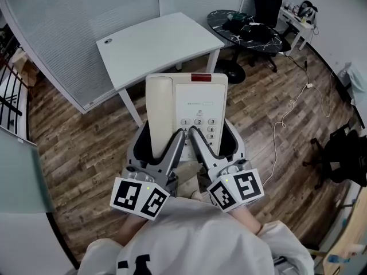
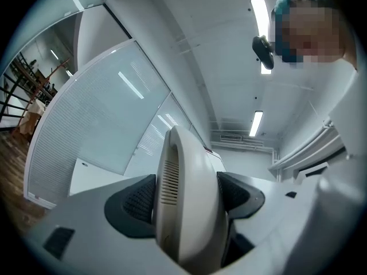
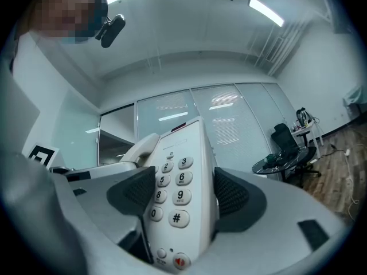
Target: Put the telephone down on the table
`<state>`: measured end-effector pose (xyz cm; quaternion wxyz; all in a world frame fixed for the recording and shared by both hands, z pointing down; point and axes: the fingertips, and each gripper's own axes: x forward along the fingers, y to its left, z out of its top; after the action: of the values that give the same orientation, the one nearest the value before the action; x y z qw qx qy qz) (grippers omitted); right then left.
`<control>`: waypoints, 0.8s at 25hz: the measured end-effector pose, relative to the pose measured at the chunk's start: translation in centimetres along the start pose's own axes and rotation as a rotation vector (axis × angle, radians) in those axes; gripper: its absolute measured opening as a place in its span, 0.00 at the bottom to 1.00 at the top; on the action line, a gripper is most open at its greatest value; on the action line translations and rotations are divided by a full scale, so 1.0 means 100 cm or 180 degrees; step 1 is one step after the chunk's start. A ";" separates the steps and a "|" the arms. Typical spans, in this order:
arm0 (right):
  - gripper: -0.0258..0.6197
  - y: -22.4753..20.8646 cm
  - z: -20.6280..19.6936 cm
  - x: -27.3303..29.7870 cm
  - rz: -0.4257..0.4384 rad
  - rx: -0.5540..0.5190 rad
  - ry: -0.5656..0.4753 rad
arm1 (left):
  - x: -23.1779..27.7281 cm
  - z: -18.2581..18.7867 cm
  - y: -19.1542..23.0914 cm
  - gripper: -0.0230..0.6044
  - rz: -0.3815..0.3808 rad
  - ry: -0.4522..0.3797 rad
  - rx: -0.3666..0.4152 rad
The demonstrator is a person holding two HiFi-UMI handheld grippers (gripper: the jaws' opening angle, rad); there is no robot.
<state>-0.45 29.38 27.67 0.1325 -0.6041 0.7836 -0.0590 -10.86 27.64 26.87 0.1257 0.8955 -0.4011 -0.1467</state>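
I hold a cream telephone (image 1: 192, 99) up in the air with both grippers, its handset on the left and keypad on the right. My left gripper (image 1: 162, 140) is shut across the handset side; in the left gripper view both dark pads press the handset (image 2: 186, 182). My right gripper (image 1: 215, 140) is shut across the keypad side, its pads on either edge of the telephone (image 3: 179, 182). The white table (image 1: 155, 42) stands just beyond the telephone, its top bare apart from a small round fitting near the left corner.
A frosted glass partition (image 1: 69, 27) runs behind the table at left. A black round table (image 1: 252, 30) with clutter and an office chair (image 1: 268, 3) stand at the back right. A white cable (image 1: 287, 116) trails over the wood floor; a dark chair (image 1: 344, 153) sits at right.
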 end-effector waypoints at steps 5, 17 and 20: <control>0.54 0.010 -0.002 0.002 -0.0007 0.0002 -0.0007 | -0.007 0.005 0.007 0.57 -0.0012 0.0000 0.0004; 0.54 0.036 -0.016 0.003 -0.0124 0.0027 -0.0050 | -0.026 0.009 0.026 0.57 -0.0123 0.0063 0.0023; 0.54 0.034 -0.018 0.002 -0.0162 0.0042 -0.0043 | -0.025 0.007 0.026 0.57 -0.0151 0.0092 0.0015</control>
<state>-4.17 30.00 28.47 0.1402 -0.6234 0.7667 -0.0634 -14.48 27.75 27.48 0.1258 0.9070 -0.3782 -0.1357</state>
